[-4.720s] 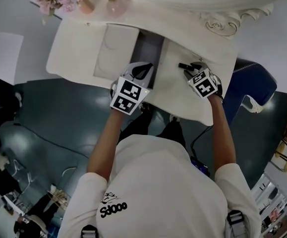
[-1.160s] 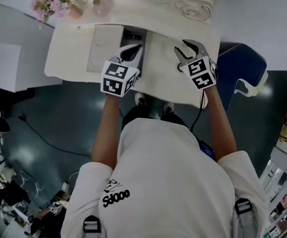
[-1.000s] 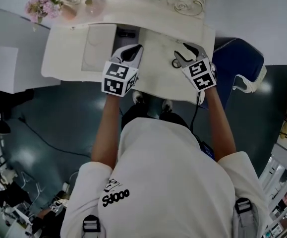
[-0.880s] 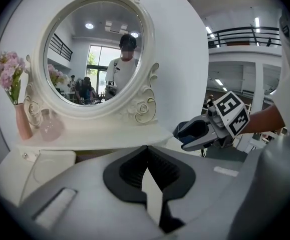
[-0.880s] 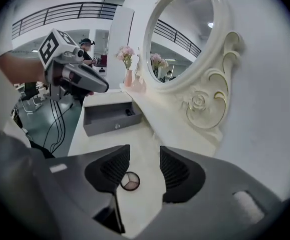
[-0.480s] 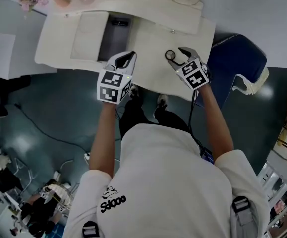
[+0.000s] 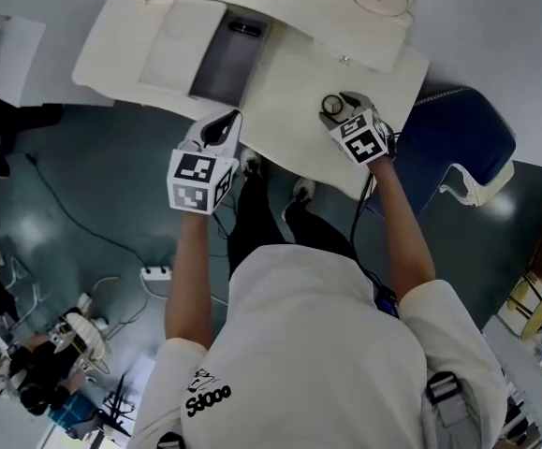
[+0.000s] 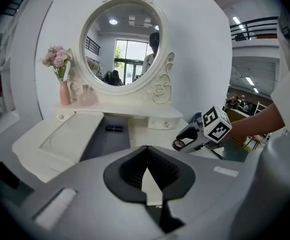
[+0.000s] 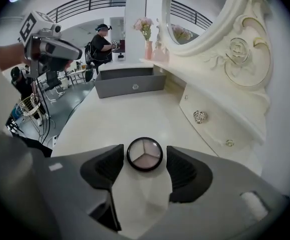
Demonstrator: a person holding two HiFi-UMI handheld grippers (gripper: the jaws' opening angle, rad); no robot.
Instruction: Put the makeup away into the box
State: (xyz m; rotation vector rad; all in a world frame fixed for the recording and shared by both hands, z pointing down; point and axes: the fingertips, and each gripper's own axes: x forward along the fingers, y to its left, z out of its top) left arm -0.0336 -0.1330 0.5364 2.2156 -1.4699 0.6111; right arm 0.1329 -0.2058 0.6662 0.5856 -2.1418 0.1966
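A round black compact (image 9: pixel 145 154) with three pale shades lies on the white dressing table (image 7: pixel 289 78). My right gripper (image 9: pixel 145 152) straddles it, jaws still opening, with a gap between each pad and the compact. The head view shows the same right gripper (image 7: pixel 339 109) over the compact (image 7: pixel 332 107). The grey box (image 7: pixel 216 59) stands open at the back left with a small black makeup stick (image 7: pixel 245 28) inside. My left gripper (image 7: pixel 218 127) hangs at the table's front edge, shut and with nothing in it. The left gripper view looks past that gripper (image 8: pixel 146 151) to the box (image 8: pixel 102 141).
An oval mirror (image 8: pixel 124 46) rises behind the table. A vase of pink flowers (image 8: pixel 59 74) and small bottles stand on the back shelf. Small drawer knobs (image 9: pixel 200 116) sit under the mirror. A blue chair (image 7: pixel 458 148) stands to the right, and cables lie on the floor.
My right gripper has dropped onto the table and its jaws have spread around the compact. My left gripper has drawn back from the box to the table's front edge.
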